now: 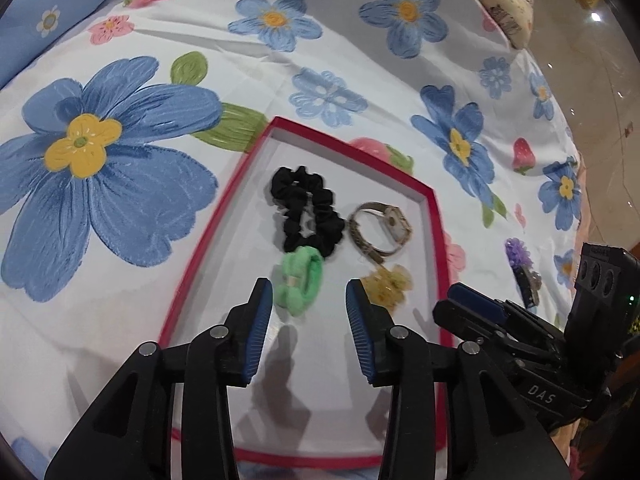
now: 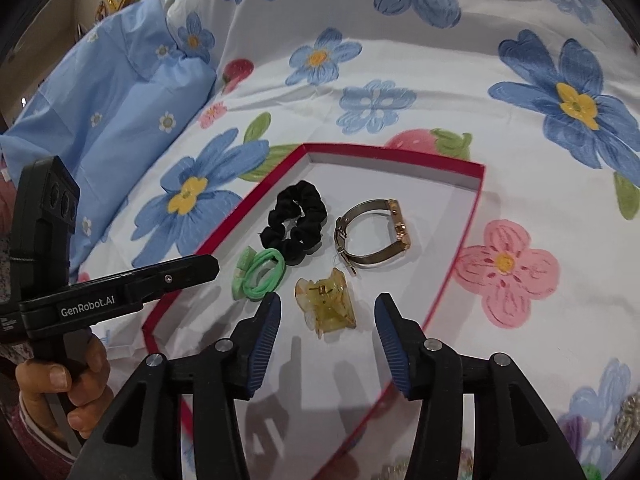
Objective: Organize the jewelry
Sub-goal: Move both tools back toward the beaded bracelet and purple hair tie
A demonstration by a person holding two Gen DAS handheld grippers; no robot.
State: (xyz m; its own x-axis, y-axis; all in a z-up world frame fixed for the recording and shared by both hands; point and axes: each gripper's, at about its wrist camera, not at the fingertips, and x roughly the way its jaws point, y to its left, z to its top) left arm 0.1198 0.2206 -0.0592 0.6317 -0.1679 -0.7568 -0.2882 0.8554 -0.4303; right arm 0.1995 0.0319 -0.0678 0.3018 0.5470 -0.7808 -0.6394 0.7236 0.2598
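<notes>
A shallow red-rimmed box (image 1: 224, 200) (image 2: 476, 196) with a white floor lies on the flowered bedspread. In it lie a black scrunchie (image 1: 308, 212) (image 2: 296, 222), a gold watch (image 1: 380, 228) (image 2: 376, 236), a green hair tie (image 1: 300, 284) (image 2: 262, 274) and a yellow claw clip (image 1: 388, 282) (image 2: 326, 306). My left gripper (image 1: 309, 304) hovers open just short of the green tie, nothing between its pads. My right gripper (image 2: 328, 316) stands open with the yellow clip lying loose between its fingertips. The right gripper also shows in the left wrist view (image 1: 476, 300).
A purple flower hair clip (image 1: 524, 268) lies on the bedspread right of the box. More trinkets (image 2: 624, 420) sit at the lower right. A blue pillow (image 2: 108, 120) lies at the back left. A hand (image 2: 60, 388) holds the left gripper's handle. The bed edge and a shiny floor (image 1: 600, 60) are at right.
</notes>
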